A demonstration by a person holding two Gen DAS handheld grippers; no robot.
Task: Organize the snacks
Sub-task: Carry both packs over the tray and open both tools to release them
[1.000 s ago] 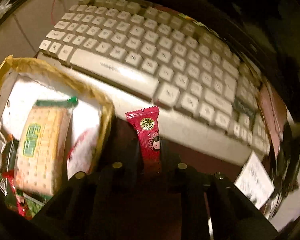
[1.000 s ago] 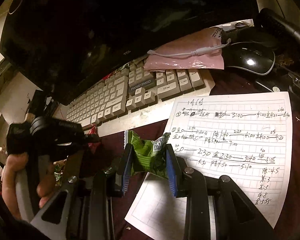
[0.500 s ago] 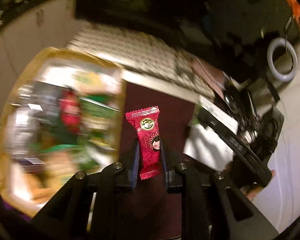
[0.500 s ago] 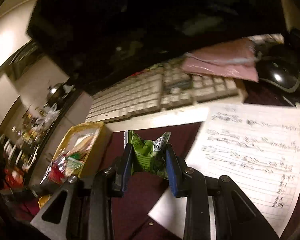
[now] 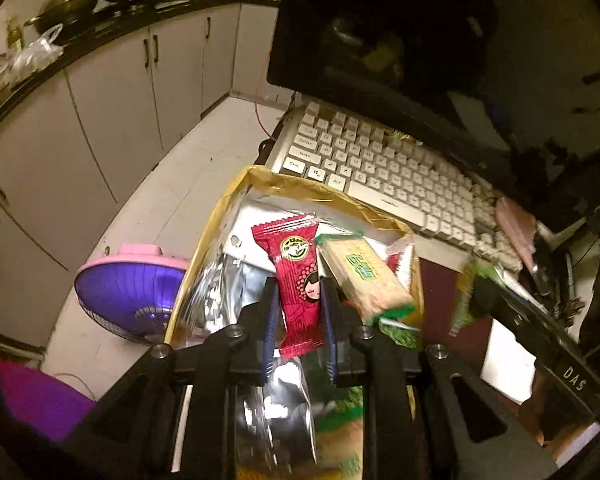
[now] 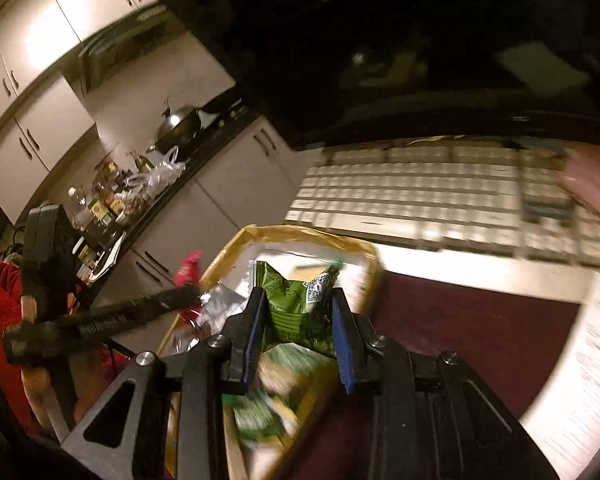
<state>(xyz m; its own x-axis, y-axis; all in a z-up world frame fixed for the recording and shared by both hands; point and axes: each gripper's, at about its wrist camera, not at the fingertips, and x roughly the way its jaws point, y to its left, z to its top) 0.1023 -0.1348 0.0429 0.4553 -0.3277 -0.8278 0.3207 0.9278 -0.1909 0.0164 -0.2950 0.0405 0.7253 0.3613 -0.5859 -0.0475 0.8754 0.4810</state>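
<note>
Looking along the left hand-held gripper (image 5: 299, 307), a red candy packet (image 5: 299, 276) printed with a round green-and-yellow seal and a cartoon face is seen clenched between the jaws above the yellow-rimmed snack box (image 5: 300, 189) on the desk (image 5: 440, 284); the white keyboard (image 5: 384, 172) keys "Ctrl" and "Alt" can be read, and "DAS" is printed on the other tool. In the right wrist view, a green packet (image 6: 298, 306) bearing a QR code is gripped by the right hand-held gripper (image 6: 298, 330) over the same box, so the drop-in step is judged in hand, and a lowering and release of each packet is called for.

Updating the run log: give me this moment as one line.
left tongs: shut on red candy | right tongs: shut on green packet | both over gold snack box | nothing released
</note>
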